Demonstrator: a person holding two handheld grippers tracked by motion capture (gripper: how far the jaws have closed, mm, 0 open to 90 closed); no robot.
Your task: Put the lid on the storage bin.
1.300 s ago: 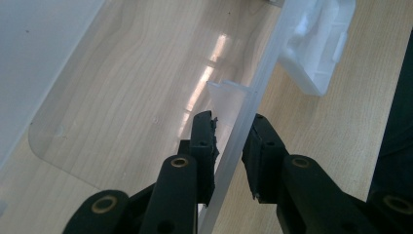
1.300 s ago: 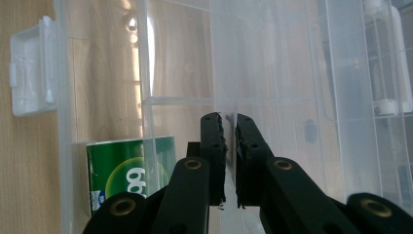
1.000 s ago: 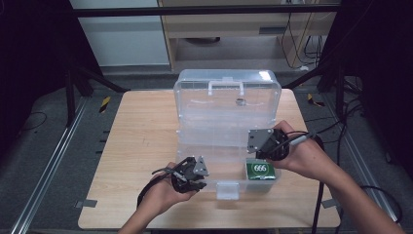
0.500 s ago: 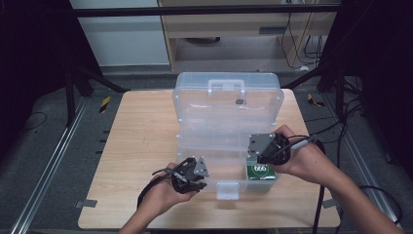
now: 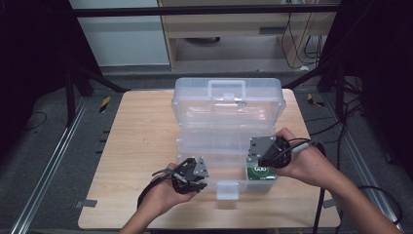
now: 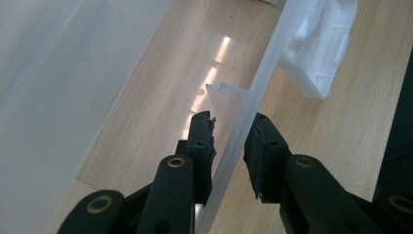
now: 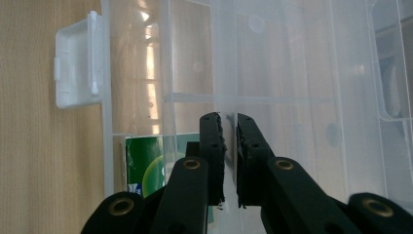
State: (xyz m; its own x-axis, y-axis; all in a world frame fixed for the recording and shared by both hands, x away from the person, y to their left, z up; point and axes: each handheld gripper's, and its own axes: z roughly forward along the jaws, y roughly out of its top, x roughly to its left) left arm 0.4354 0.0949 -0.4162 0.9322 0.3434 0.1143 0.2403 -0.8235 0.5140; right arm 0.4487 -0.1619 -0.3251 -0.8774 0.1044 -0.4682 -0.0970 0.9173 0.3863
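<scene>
A clear plastic box (image 5: 229, 146) lies open on the wooden table (image 5: 136, 136), its lid (image 5: 229, 105) standing up at the back. A green packet (image 5: 260, 171) (image 7: 146, 165) sits in the front right compartment. My left gripper (image 5: 203, 178) (image 6: 231, 122) straddles the box's front wall (image 6: 265, 83), one jaw inside and one outside, pads closed on it. My right gripper (image 5: 253, 155) (image 7: 227, 118) hovers over the box's right part, just above the packet. Its jaws are shut with only a thin slit between them, in line with a clear wall of the box.
The white latch (image 5: 228, 190) (image 6: 321, 44) (image 7: 73, 68) hangs at the middle of the box's front edge. Bare table lies left of the box. Metal rails and cables run along the floor on both sides of the table.
My right gripper has drifted slightly toward the front of the box, closer over the green packet. The left gripper and the box have stayed put.
</scene>
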